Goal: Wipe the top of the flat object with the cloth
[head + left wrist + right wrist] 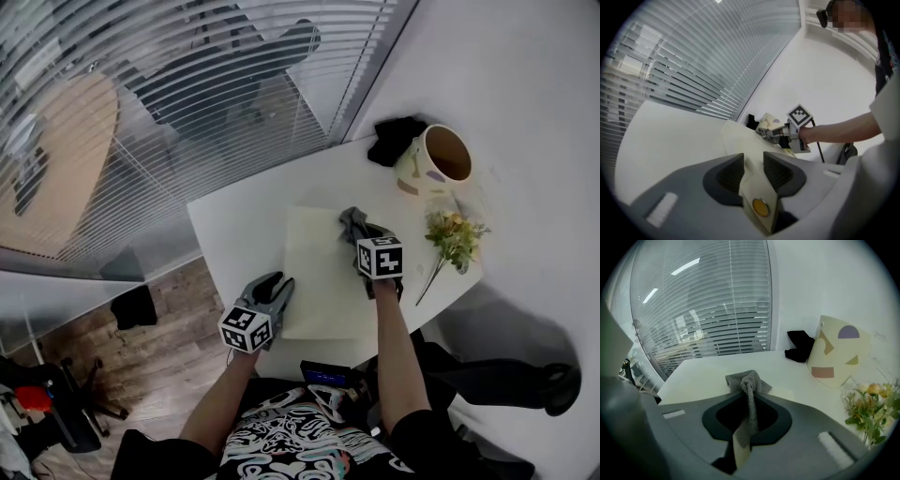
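Cream flat object (319,272) lies on the white surface (234,225), long side running away from the person. L tongs (278,284) are clamped on its near-left edge. L gripper view shows both jaws pinching the cream edge, w/ a small brass-coloured stud (760,206) on it just behind them. R tongs (361,230) grip the grey cloth (749,380): a strip is pinched betw. the jaws & the bunched end sits down on the object's far-right part. Past that corner stand a patterned cup (436,159) & a black bundle (394,139) just beside it. A flower sprig (455,234) lies near the surface's right edge.
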Action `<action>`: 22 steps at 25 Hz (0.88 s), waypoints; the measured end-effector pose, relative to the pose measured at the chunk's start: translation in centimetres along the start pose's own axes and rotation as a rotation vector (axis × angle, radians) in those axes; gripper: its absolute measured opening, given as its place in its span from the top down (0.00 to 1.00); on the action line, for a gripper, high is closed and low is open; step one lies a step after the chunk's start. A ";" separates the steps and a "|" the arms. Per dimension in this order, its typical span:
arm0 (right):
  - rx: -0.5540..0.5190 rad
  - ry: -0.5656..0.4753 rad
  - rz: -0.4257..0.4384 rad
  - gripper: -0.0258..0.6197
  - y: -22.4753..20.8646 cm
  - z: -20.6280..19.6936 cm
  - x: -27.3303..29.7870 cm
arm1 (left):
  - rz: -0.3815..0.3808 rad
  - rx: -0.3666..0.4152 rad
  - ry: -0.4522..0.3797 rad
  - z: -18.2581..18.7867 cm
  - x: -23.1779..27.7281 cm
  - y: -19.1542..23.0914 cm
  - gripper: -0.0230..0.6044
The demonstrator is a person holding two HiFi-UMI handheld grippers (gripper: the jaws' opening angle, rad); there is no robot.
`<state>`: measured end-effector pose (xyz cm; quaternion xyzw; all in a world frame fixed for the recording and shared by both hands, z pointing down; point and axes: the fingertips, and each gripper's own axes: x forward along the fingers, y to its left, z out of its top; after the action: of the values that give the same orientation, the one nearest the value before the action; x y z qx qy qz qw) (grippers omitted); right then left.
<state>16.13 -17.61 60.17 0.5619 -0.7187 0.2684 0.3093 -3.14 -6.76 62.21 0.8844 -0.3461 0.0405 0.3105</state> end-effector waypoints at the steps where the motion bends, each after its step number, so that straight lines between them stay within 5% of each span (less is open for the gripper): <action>1: 0.002 0.000 -0.007 0.93 -0.4 -0.1 -0.1 | 0.001 0.001 -0.001 0.0 0.0 0.0 0.67; 22: -0.043 -0.009 -0.062 0.93 -0.4 -2.3 -2.3 | 0.024 0.003 -0.009 0.2 -0.4 0.4 0.67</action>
<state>17.26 -14.50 59.97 0.5783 -0.7080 0.2406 0.3263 -3.74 -6.82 62.09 0.8809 -0.3580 0.0406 0.3071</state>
